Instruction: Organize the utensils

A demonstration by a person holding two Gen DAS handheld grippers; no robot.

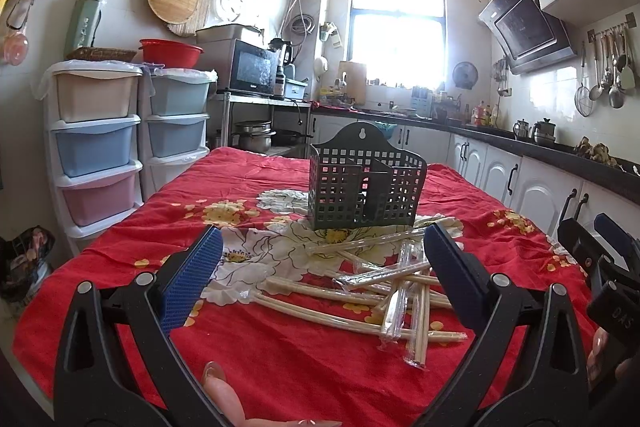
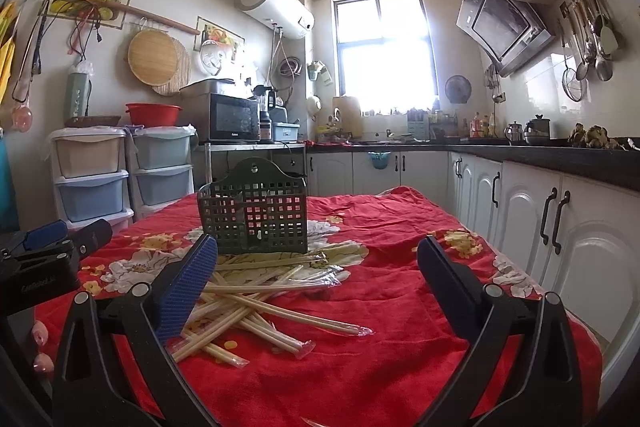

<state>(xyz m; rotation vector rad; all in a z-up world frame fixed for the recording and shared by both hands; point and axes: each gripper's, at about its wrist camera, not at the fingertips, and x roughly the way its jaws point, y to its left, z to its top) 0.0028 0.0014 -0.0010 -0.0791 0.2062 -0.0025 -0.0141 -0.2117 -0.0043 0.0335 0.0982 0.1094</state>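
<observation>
Left gripper (image 1: pixel 322 267): black plastic arms with blue pads of fine ribbed, grid-like rubber; the two fingers stand wide apart and hold nothing, above the near part of the table.
Right gripper (image 2: pixel 316 273): same build, black frame and blue textured pads; fingers spread wide, nothing between them. It also shows at the right edge of the left wrist view.
Chopsticks (image 1: pixel 384 291): long, thin, pale wooden sticks, most sealed in clear crinkled plastic sleeves that catch the light; they lie crossed in a loose heap on the cloth, just in front of the basket, with a few ends reaching its base.
Basket (image 1: pixel 362 187): dark green plastic, boxy, walls pierced by a grid of small square holes; a taller arched back plate with a keyhole-shaped hanging hole; inner dividers split it into compartments. It stands upright near the middle of the table, beyond the heap. No sticks show inside.
Tablecloth (image 1: pixel 280 355): bright red soft fabric, slightly rumpled, printed with large white and yellow flowers; it covers the whole table top.
Fingers (image 1: pixel 218 387): a fingertip with a glossy nail shows at the bottom edge, by the left gripper's handle.
Drawers (image 1: pixel 96 143): stacked plastic bins with white frames and pastel cream, blue and pink fronts, left of the table.
Cabinets (image 2: pixel 560 227): white panelled doors with arched mouldings and dark bar handles, under a dark counter on the right.
</observation>
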